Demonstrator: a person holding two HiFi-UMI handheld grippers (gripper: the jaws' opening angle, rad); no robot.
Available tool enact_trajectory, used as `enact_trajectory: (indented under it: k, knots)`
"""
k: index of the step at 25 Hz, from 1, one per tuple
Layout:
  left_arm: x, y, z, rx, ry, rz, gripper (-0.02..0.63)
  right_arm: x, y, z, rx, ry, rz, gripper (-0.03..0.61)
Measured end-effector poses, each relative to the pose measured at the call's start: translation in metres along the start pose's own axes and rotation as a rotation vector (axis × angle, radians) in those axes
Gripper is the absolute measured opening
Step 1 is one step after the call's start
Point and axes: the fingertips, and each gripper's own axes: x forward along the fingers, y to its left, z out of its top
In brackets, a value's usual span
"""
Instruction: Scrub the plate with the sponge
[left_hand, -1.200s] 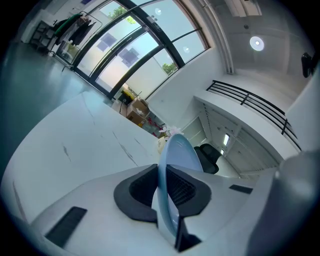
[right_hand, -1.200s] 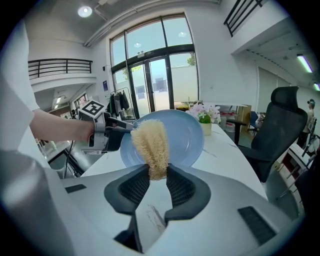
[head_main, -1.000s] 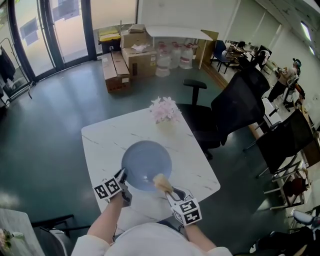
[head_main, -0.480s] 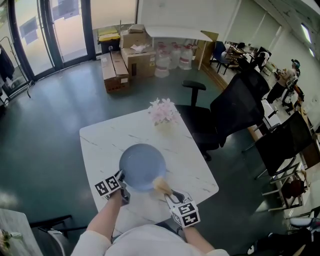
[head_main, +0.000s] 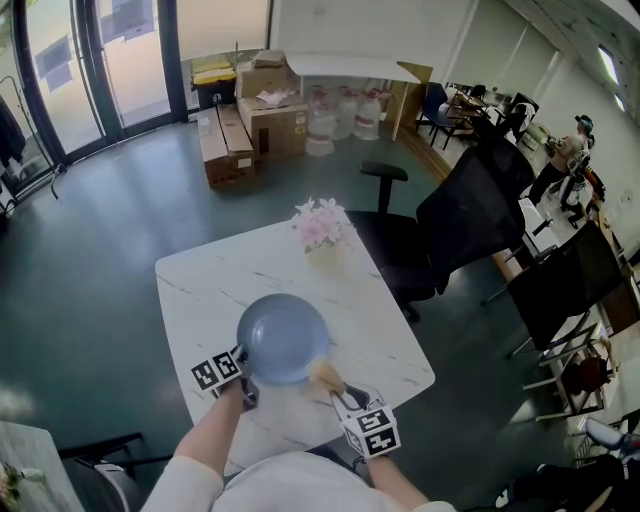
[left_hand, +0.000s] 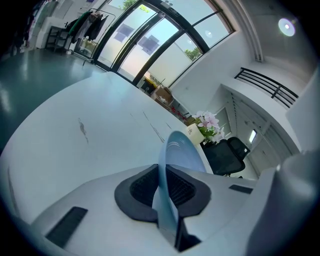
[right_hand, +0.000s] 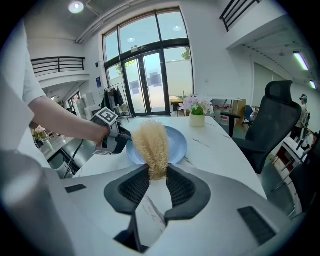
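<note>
- Pinching the blue plate (head_main: 283, 338) by its rim at 8 o'clock with the left tool (head_main: 243, 355); pads shut tight on the thin edge, seen edge-on in the left gripper view.
- Probably gripped there to anchor the plate against sideways push from scrubbing while leaving the whole face free.
- Parked near the 6 o'clock edge of the desk (head_main: 200, 285), close to the body, within easy reach of both tools.
- Cannot tell whether lying flat on the desk or tipped up a little at the held side.
- Clamping the tan fibrous sponge (head_main: 322, 375) by its near end in the right tool (head_main: 336, 388); jaws closed on it, with most of the bulk sticking out past the tips.
- Likely held by the end so that the loose fibres, not the tool, meet the plate.
- Poised at the plate's 5 o'clock rim with the sponge tip; touching or just above, cannot tell.
- Coming in from 5 o'clock, away from the 8 o'clock grip, so no crossing of arms.
- Judged as scrubbing about to start or barely started; no foam or marks visible on the plate face.
- Left at the desk's 12 o'clock: pink flowers (head_main: 318, 225) in a small pot, well apart from the plate and out of the scrub path.
- Risk guess: rim slipping from the pads if pressed hard at 2 o'clock, far from the grip.
</note>
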Motion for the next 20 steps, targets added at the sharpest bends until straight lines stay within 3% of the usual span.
enact_trajectory:
  k: [10, 20]
  knots:
    - [0.014, 0.007, -0.009, -0.002, 0.066, 0.046, 0.049, -0.003, -0.002, -0.006, 0.011, 0.007, -0.001, 0.117]
    - [0.02, 0.008, -0.013, -0.052, 0.109, -0.009, 0.051, 0.0, 0.0, -0.002, 0.013, -0.002, 0.005, 0.117]
